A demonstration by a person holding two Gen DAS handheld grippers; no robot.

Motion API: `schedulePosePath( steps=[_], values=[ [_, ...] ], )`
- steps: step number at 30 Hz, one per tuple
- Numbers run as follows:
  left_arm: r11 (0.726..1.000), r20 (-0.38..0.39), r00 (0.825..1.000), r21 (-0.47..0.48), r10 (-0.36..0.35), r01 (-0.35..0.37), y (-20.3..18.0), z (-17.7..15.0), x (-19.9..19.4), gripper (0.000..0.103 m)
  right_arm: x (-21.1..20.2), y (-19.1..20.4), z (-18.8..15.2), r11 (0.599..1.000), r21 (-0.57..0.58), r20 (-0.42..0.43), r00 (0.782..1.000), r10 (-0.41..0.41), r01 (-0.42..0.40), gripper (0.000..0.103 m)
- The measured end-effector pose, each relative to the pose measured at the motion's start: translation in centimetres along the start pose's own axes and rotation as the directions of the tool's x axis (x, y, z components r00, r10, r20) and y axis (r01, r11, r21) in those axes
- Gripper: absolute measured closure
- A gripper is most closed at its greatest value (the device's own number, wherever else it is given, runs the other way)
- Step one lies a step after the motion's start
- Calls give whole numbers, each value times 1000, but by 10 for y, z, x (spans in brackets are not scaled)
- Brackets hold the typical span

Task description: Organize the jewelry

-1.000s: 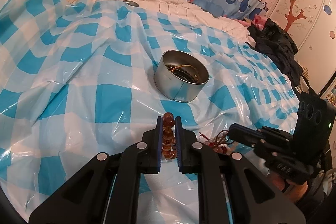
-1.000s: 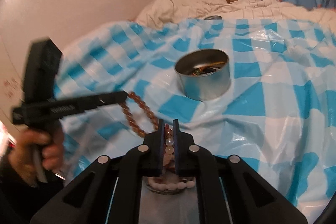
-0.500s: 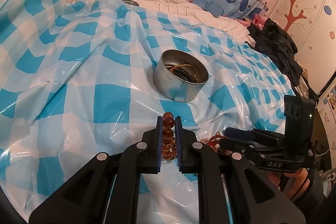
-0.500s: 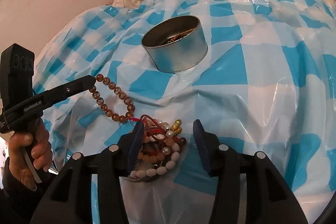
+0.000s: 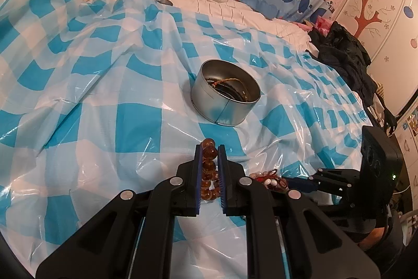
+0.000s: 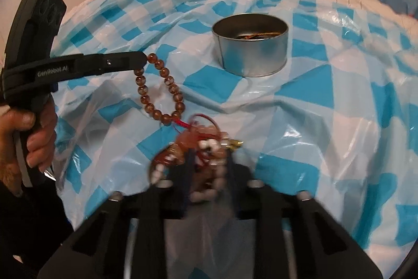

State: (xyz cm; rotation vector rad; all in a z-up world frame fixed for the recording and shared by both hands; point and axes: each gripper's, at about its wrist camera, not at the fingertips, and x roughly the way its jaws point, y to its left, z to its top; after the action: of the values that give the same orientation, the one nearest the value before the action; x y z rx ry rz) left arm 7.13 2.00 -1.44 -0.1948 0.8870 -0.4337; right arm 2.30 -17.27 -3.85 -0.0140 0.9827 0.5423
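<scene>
while the left gripper (image 6: 142, 62) pinches the amber bead bracelet (image 6: 159, 90) and the right gripper's (image 6: 209, 169) fingers, just closing, clamp the tangled pink-and-white bead cluster (image 6: 206, 148) on the bed, the red cord (image 6: 183, 123) joining them may snag short of the round metal tin (image 6: 250, 46).

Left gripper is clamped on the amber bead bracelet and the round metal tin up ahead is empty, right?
Not quite. The left gripper is clamped on the amber bead bracelet, but the metal tin isn't empty: the left wrist view shows a gold chain and dark jewelry already inside it.
</scene>
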Motion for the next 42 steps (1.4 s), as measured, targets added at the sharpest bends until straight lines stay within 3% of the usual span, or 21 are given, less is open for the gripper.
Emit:
schedulePosePath(
  steps=[4,8,9,12,17,20,26,29,30,31,32,33,42],
  values=[
    [1000,0,1000,0,-2,2,1,1,0,93,-4,1,1,1000,-23,21,1000,-6,6,87],
    [1000,-1,1000,1,-1,1,0,0,0,93,-10,-4,3,997,-15,56,996,-71,72,88],
    [1000,-1,1000,1,0,0,0,0,0,93,-11,-6,3,997,-7,61,995,-74,74,93],
    [1000,0,1000,-2,0,0,0,0,0,93,-21,-7,5,999,6,110,993,-44,44,101],
    [1000,-3,1000,0,0,0,0,1,1,93,-44,-19,12,994,71,226,972,61,-79,102],
    [1000,-5,1000,-1,1,-1,1,0,2,93,-35,-33,13,978,155,179,978,108,-137,102],
    [1000,-10,1000,0,-2,2,2,-2,6,93,-11,-39,9,973,221,85,995,48,-65,102],
    [1000,-13,1000,3,-3,3,1,-2,6,93,-5,-43,7,967,244,72,996,57,-73,101],
    [1000,-13,1000,2,-3,3,1,-3,6,93,-6,-43,7,966,247,76,995,61,-78,97],
    [1000,-12,1000,0,-2,2,1,-3,6,93,-8,-44,6,964,252,84,994,68,-88,63],
    [1000,-12,1000,0,-2,2,1,-3,6,93,-10,-45,6,959,265,101,992,71,-95,46],
    [1000,-13,1000,0,-1,1,0,-3,6,93,-13,-46,6,956,276,120,990,71,-102,41],
    [1000,-15,1000,2,-2,2,0,-2,7,93,-21,-54,11,955,296,157,987,-16,-32,71]
  ],
)
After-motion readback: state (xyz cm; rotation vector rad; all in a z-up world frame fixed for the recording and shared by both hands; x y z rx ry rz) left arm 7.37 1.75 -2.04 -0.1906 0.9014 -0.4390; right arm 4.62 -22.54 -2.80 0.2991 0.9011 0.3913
